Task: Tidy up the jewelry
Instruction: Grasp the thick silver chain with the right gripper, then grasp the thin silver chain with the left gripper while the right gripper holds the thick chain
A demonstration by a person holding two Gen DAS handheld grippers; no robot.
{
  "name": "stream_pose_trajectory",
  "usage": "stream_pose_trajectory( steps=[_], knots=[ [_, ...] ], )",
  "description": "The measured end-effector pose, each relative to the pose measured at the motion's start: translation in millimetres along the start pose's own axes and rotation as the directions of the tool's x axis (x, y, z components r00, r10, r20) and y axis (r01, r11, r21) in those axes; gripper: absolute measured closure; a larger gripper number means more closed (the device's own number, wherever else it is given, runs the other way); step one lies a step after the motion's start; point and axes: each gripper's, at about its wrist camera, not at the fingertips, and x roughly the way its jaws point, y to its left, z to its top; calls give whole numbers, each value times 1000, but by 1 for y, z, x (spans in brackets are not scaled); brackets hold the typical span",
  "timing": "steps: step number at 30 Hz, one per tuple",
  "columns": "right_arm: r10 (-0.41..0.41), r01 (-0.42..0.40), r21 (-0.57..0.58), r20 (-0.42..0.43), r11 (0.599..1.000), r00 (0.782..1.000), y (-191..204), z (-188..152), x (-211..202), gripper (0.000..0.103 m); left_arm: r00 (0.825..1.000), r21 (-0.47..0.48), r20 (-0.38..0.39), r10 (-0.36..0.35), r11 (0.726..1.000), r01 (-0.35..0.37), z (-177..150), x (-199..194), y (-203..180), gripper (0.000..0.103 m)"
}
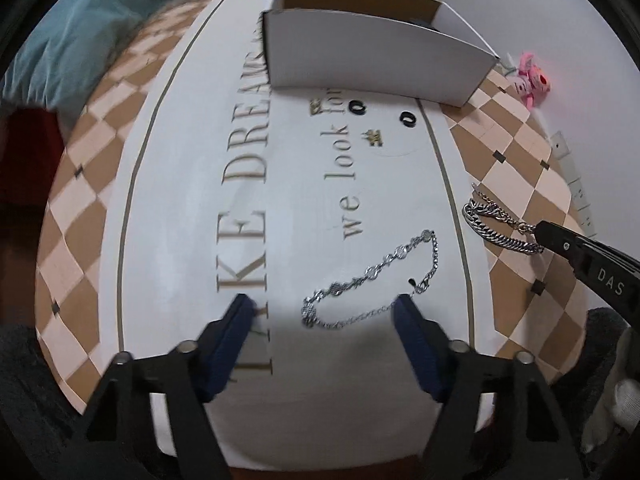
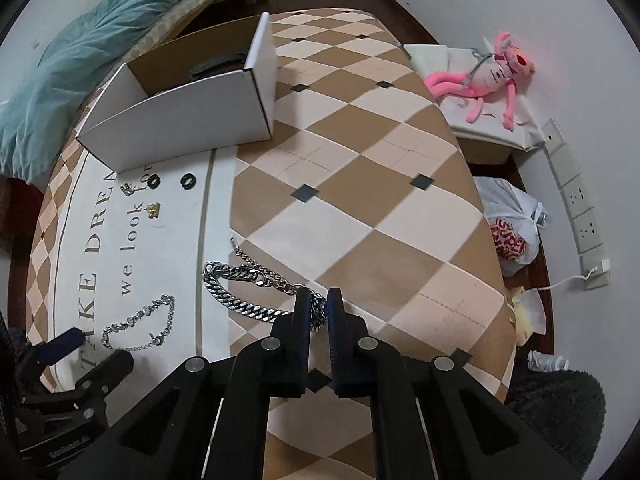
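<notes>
A thin silver bracelet lies on the white printed mat, just ahead of my open, empty left gripper; it also shows in the right wrist view. A heavy silver chain lies on the checkered cloth. My right gripper is shut on the chain's near end; it also shows in the left wrist view with the chain. Two black rings and two small gold charms lie near an open white box.
A pink plush toy lies on a folded cloth at the right. A plastic bag and wall sockets sit beyond the table's right edge. A teal blanket lies at the far left. The box holds a dark item.
</notes>
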Motion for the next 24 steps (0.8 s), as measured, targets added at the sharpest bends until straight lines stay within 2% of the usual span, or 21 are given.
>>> stream_pose_trajectory(
  steps=[1,2,3,4,11,20,24],
  knots=[
    [3,-3,6,-3,1000,1000,-1,-2,0,95,1000,23,17,14,1000,-15,1,0,-5,64],
    [2,-2,9,-5,1000,1000,-2,-2,2,95,999,48,34,24,999,-26,1,-1,-10,74],
    [0,0,10,-6,1000,1000,-2,-3,3,95,999,61,41,26,998,-29,3,0,-11,87],
    [2,-1,15,-8,1000,1000,-1,-4,3,95,999,66,43,11,998,-13,4,0,-13,95],
    [13,-14,38,19,999,1000,-2,0,-3,95,994,14,55,-95,995,94,17,-8,-3,101],
    [74,-78,45,85,996,994,4,13,-35,95,968,-49,132,-213,974,221,44,-45,20,101],
    [107,-112,48,106,993,989,8,19,-46,95,960,-63,153,-235,967,247,53,-56,28,101]
  ],
)
